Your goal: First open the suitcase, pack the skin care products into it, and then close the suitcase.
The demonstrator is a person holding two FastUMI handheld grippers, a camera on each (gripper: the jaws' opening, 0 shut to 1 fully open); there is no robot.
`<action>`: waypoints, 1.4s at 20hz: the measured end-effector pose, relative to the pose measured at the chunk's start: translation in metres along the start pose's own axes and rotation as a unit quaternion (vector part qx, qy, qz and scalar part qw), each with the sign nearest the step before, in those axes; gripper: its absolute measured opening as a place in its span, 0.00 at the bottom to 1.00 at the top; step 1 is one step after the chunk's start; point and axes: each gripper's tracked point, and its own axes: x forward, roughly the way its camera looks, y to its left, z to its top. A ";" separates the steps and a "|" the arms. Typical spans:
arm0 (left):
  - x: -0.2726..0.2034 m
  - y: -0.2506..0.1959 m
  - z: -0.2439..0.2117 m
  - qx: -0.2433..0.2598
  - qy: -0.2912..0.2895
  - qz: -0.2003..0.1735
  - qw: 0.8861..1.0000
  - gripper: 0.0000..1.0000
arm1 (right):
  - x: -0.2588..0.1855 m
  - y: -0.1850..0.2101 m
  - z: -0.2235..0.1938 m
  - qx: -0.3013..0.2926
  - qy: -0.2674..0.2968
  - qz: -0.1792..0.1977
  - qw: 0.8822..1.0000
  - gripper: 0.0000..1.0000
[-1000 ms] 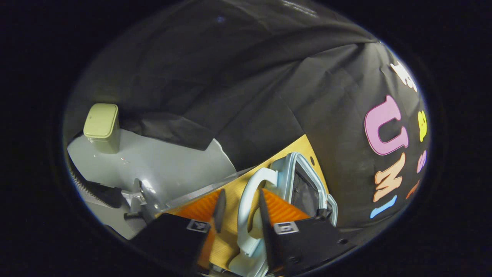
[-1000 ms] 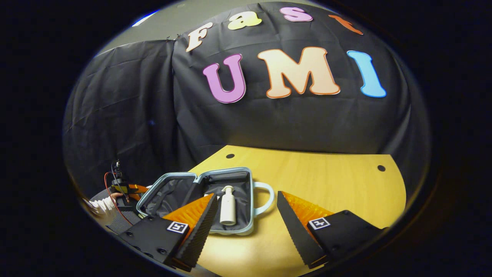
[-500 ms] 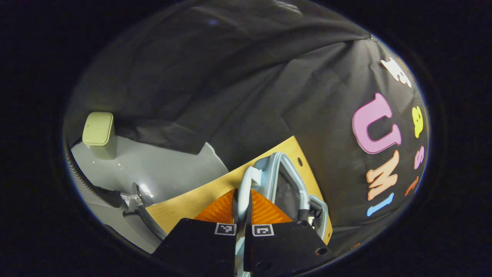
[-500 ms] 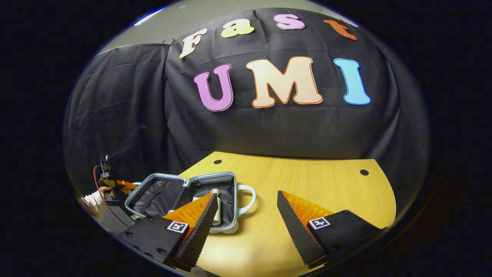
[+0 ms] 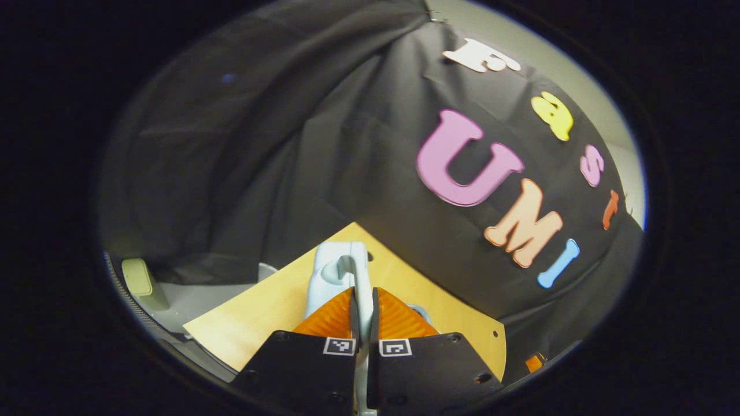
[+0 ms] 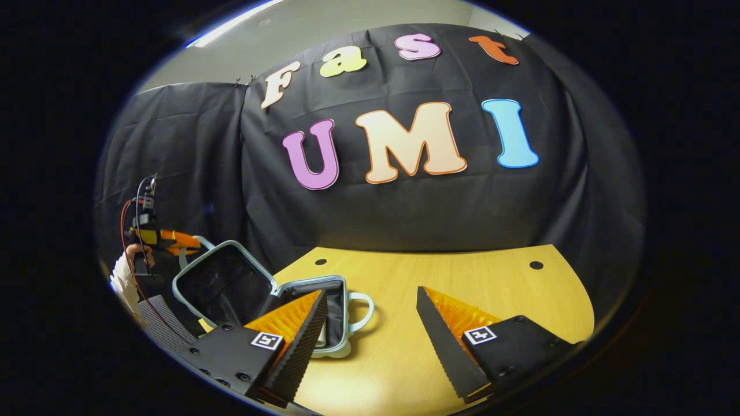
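Both jaws of the left gripper (image 5: 362,300) are pinching the lid's handle (image 5: 338,268), so it is best swinging the lid (image 6: 222,280) smoothly down over the suitcase (image 6: 332,341) on the counter (image 6: 462,289) while the right gripper (image 6: 370,332) is idling wide apart.

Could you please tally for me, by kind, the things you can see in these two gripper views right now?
Grippers: 2, the left gripper and the right gripper
Suitcases: 1, the light blue suitcase, lid half raised
Tables: 1, the wooden table
Bins: 1, the pale green bin on the floor
Total: 5
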 end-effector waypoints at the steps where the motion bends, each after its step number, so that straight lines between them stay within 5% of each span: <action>1: 0.004 -0.025 -0.004 0.016 0.001 -0.013 1.000 0.00 | -0.006 -0.006 0.001 -0.002 -0.002 -0.005 1.000 0.97; 6: 0.041 -0.133 -0.048 0.052 0.022 -0.051 0.997 0.00 | -0.019 -0.025 0.006 -0.021 -0.011 -0.024 0.999 0.98; 11: 0.096 -0.204 -0.144 0.129 0.076 -0.046 0.988 0.01 | -0.025 -0.033 0.008 -0.020 -0.013 -0.024 0.999 0.97; 19: 0.176 -0.204 -0.305 0.205 0.184 0.007 0.961 0.02 | -0.032 -0.076 0.003 -0.001 -0.007 -0.068 0.998 0.98; 24: 0.193 -0.201 -0.335 0.208 0.206 0.021 0.956 0.12 | -0.031 -0.093 0.003 0.006 -0.005 -0.089 0.996 0.98; 25: 0.191 -0.209 -0.335 0.215 0.203 0.014 0.955 0.20 | -0.030 -0.094 0.005 0.008 -0.007 -0.089 0.996 0.98; 27: 0.185 -0.222 -0.338 0.244 0.201 0.000 0.949 0.53 | -0.026 -0.091 0.008 0.009 -0.013 -0.085 0.996 0.98; 28: 0.182 -0.228 -0.339 0.254 0.197 -0.004 0.947 0.79 | -0.026 -0.090 0.010 0.007 -0.017 -0.082 0.996 0.98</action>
